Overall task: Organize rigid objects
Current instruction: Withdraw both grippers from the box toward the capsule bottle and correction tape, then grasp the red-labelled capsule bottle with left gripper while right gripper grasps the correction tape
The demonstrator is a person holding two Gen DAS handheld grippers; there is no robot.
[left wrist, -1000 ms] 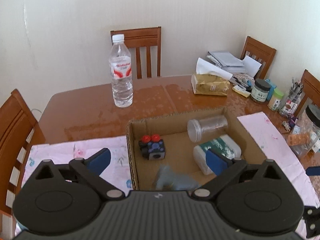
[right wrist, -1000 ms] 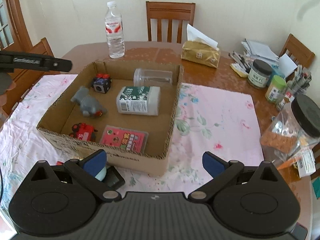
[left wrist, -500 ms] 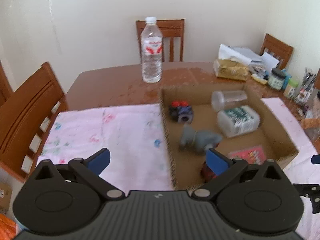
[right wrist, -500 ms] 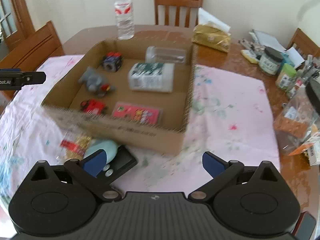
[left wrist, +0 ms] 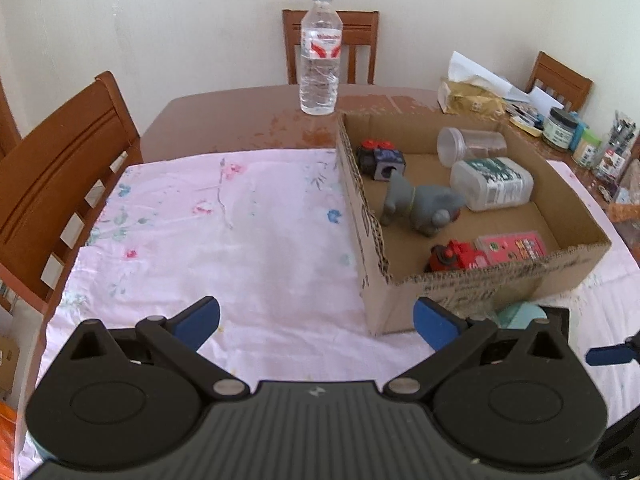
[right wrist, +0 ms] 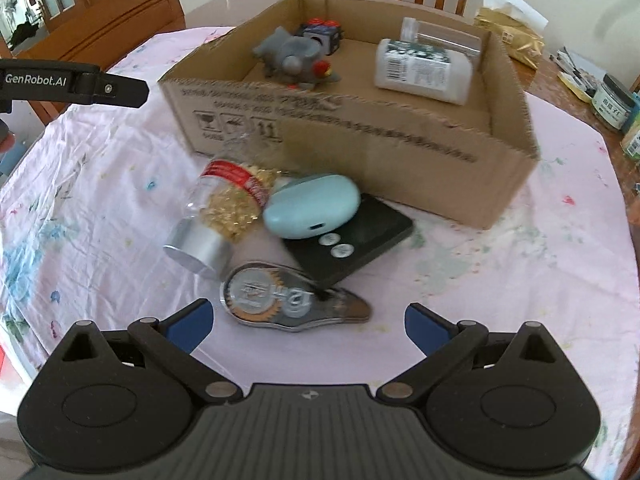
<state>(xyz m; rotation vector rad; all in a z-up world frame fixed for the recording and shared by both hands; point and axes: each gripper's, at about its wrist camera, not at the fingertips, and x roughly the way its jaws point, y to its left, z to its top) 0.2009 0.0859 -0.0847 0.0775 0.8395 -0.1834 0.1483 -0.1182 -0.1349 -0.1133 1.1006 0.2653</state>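
Observation:
A shallow cardboard box (left wrist: 480,284) (right wrist: 360,136) on the pink cloth holds a grey toy (left wrist: 420,206), a black cube with red caps (left wrist: 380,156), a white bottle (left wrist: 492,182), a clear jar (left wrist: 470,144), a red toy (left wrist: 454,256) and a pink card (left wrist: 514,245). In front of the box lie a jar of gold beads (right wrist: 224,216), a teal case (right wrist: 312,206), a black scale (right wrist: 356,236) and a correction tape (right wrist: 288,300). My right gripper (right wrist: 308,326) is open just before the tape. My left gripper (left wrist: 316,320) is open over bare cloth, left of the box.
A water bottle (left wrist: 320,52) stands behind the box. A tissue pack (left wrist: 468,96), jars (left wrist: 562,128) and stationery crowd the table's right side. Wooden chairs (left wrist: 60,184) stand around the table. The left gripper's side (right wrist: 72,84) shows at the right view's left edge.
Both grippers pulled back and down toward the table's near side. The right view dropped from above the box to the loose items in front of it. The left swung left over the cloth.

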